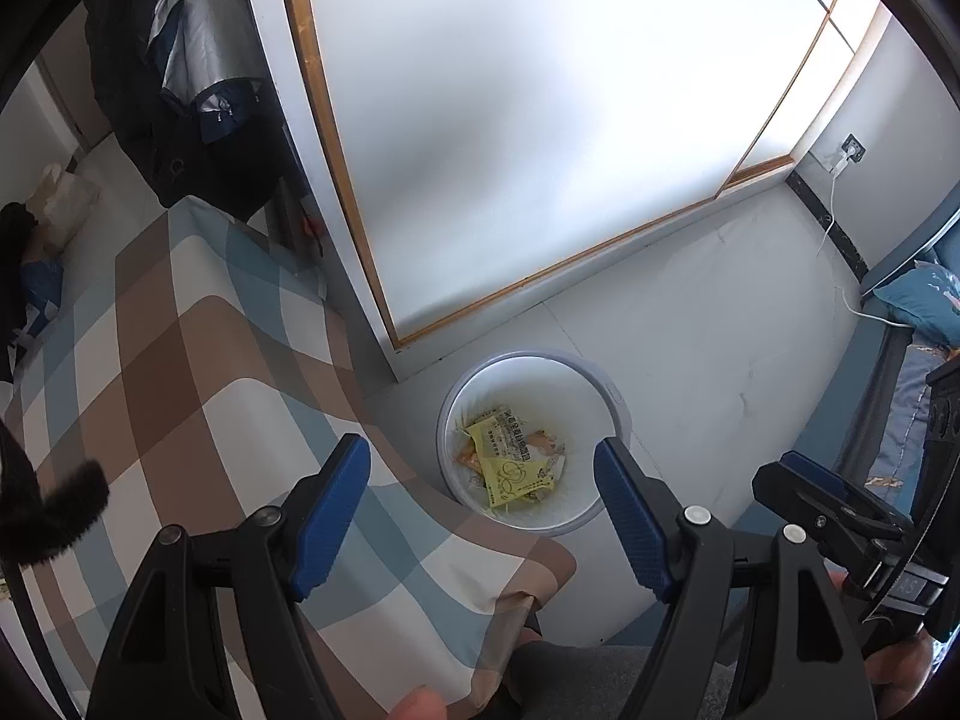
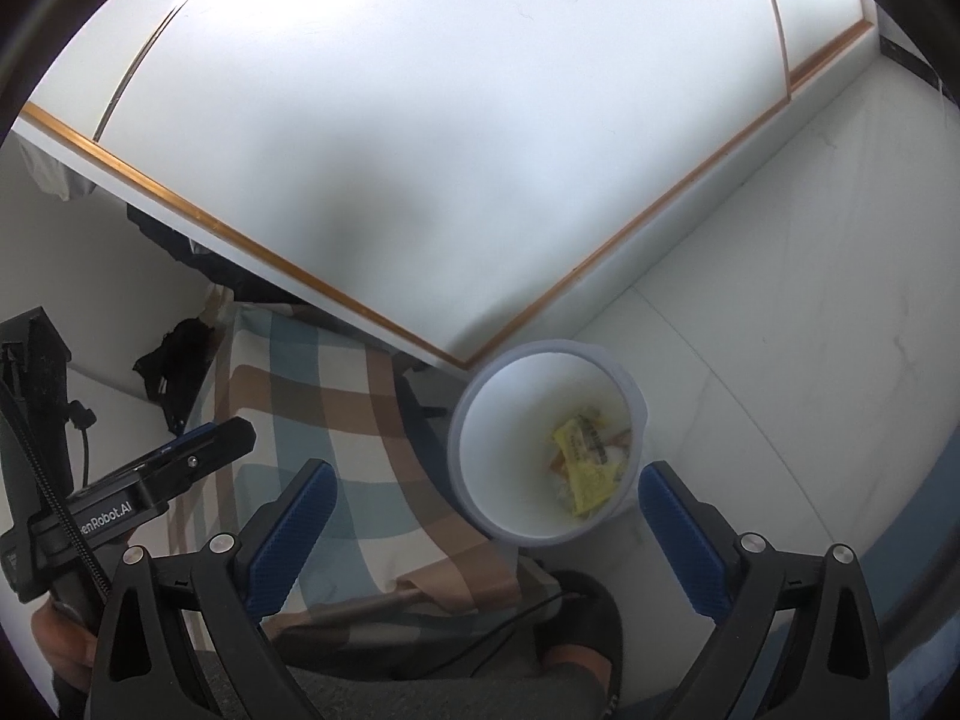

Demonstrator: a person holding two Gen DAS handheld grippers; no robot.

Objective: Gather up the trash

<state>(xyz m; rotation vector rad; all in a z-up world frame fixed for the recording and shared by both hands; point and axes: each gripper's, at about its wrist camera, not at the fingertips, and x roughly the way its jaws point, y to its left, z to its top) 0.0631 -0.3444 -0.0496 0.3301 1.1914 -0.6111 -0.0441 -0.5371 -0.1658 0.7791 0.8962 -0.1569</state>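
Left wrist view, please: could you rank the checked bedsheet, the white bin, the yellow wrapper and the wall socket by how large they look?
1. Checked bedsheet
2. White bin
3. Yellow wrapper, lying inside the bin
4. Wall socket; it sits far from the camera, so its small look is partly distance.

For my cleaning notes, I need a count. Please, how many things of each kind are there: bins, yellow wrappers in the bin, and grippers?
White trash bin: 1
Yellow wrappers in the bin: 2 clearly, other scraps beneath too small to count
Grippers: 2, the left gripper and the right gripper, both open and empty
Total: 5
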